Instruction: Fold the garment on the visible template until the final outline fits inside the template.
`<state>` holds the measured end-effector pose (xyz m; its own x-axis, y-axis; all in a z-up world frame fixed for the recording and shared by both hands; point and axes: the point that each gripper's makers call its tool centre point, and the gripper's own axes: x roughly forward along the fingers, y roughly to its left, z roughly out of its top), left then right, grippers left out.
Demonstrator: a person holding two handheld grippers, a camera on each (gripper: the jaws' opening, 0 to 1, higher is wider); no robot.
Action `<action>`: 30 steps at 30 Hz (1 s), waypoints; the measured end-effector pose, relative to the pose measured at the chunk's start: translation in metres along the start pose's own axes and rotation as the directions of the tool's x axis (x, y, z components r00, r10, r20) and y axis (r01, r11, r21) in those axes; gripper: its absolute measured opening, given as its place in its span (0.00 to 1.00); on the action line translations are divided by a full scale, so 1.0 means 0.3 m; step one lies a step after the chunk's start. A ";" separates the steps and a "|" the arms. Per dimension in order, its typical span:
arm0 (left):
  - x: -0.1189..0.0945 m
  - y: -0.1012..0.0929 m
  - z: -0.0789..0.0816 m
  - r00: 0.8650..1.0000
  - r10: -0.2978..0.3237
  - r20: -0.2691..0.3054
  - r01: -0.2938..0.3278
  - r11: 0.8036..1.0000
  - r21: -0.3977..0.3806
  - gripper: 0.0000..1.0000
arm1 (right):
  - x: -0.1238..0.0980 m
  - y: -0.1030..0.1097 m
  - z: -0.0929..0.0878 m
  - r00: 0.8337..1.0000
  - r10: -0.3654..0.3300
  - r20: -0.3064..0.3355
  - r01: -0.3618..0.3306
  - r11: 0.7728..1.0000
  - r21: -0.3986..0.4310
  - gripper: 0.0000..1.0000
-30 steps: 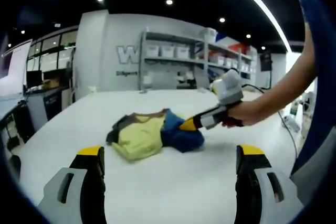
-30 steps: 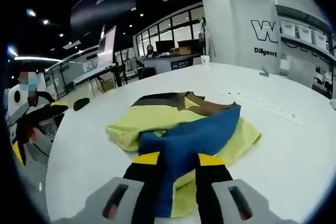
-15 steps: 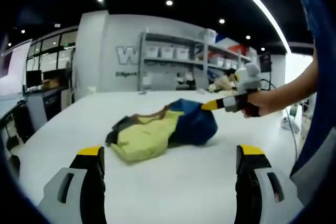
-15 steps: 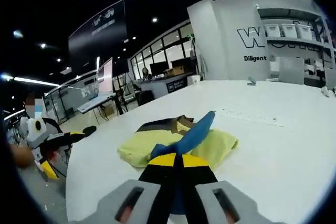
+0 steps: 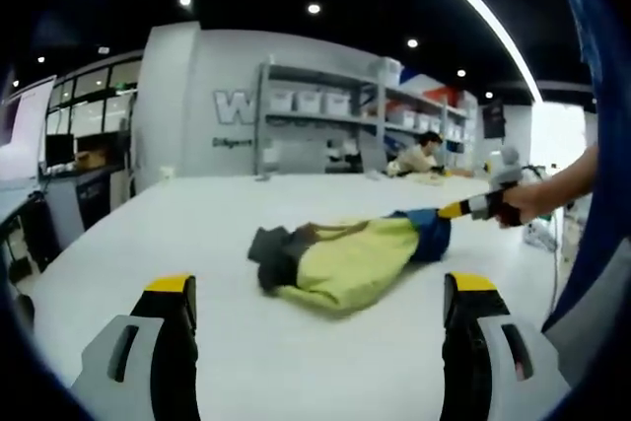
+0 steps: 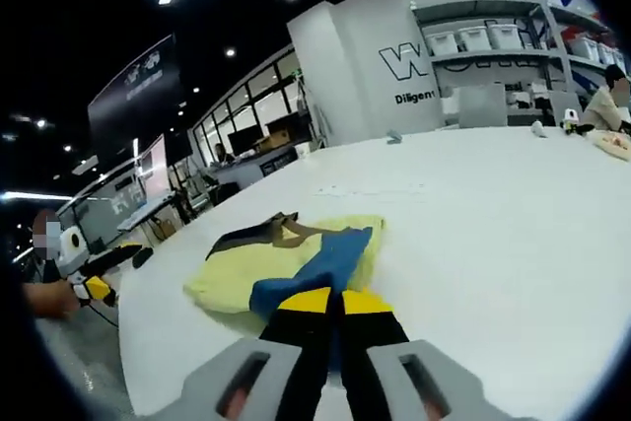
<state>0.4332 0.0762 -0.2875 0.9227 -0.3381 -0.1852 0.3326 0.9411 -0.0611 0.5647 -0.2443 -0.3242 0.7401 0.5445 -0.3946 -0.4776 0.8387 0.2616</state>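
On white table [image 5: 197,244]: right gripper [image 6: 330,295] pinching garment [image 5: 345,258] at blue edge; left gripper [image 5: 315,288] held wide, low.

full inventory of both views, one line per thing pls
garment: 1, yellow, blue and dark, stretched out mid-table
table: 1, white, under everything
shelving: 1 unit with pale bins, back wall
seated person: 1, far end of table
right claw: 1, yellow-tipped, shut on the garment's blue end; also seen at
left claw: 1, yellow-tipped, open, off the garment
person's hand: 1, holding the right claw
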 end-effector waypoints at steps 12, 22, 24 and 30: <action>0.007 -0.023 -0.002 1.000 -0.021 -0.002 0.021 1.000 0.001 0.99 | -0.053 -0.030 0.069 0.977 -0.207 0.050 0.213 0.954 -0.211 0.32; 0.008 -0.026 -0.006 1.000 -0.027 -0.006 0.027 1.000 0.002 0.99 | 0.061 0.176 -0.024 0.983 -0.184 -0.009 0.175 0.947 -0.269 0.26; 0.008 -0.026 -0.007 1.000 -0.028 -0.004 0.028 1.000 -0.001 0.99 | 0.074 0.161 -0.043 0.976 -0.214 -0.023 0.201 0.942 -0.268 0.29; 0.013 -0.034 -0.015 0.999 -0.039 -0.009 0.039 0.999 -0.011 0.99 | 0.136 0.124 -0.110 0.961 -0.267 -0.074 0.241 0.938 -0.247 0.39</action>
<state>0.4325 0.0652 -0.2920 0.9072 -0.3748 -0.1911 0.3664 0.9271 -0.0787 0.5616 -0.1906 -0.3597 0.8033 0.3000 -0.5144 -0.3867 0.9197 -0.0674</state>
